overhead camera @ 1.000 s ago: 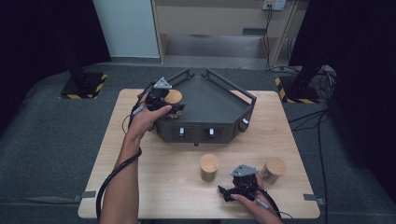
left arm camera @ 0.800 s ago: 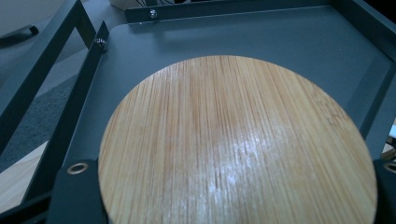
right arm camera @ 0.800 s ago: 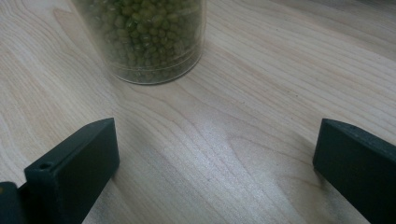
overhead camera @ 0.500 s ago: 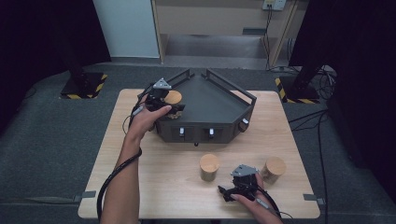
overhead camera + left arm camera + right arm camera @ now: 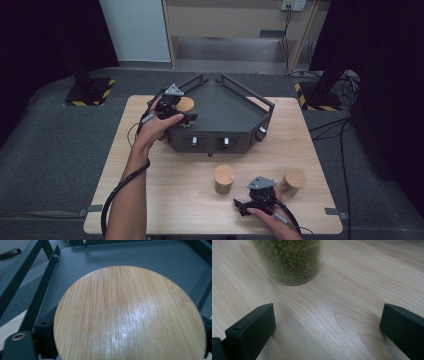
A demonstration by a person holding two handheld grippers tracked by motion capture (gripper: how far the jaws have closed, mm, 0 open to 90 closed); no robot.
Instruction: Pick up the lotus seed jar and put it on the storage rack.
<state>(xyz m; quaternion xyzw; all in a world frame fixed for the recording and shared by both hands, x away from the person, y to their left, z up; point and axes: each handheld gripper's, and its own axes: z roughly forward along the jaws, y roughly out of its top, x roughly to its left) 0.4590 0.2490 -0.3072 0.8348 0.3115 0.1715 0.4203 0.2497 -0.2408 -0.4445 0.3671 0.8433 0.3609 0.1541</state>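
The left gripper (image 5: 184, 111) has just been opening around the bamboo-lidded jar (image 5: 185, 104) in the tray (image 5: 235, 107), upper centre; right gripper (image 5: 243, 206) open; two jars remain lower right.

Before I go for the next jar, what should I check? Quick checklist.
1. Left gripper let go: its jaws have just been opening, with the lidded jar between them. Whether the pads touch it: cannot tell.
2. Lidded jar in the tray: at the left corner, ok. Resting on the tray floor: cannot tell.
3. Right gripper open with nothing between the jaws: ok.
4. Right gripper lined up on the bean jar: the jar is ahead and left of centre, not ok.
5. Bean jar and end jar upright on the table: ok.
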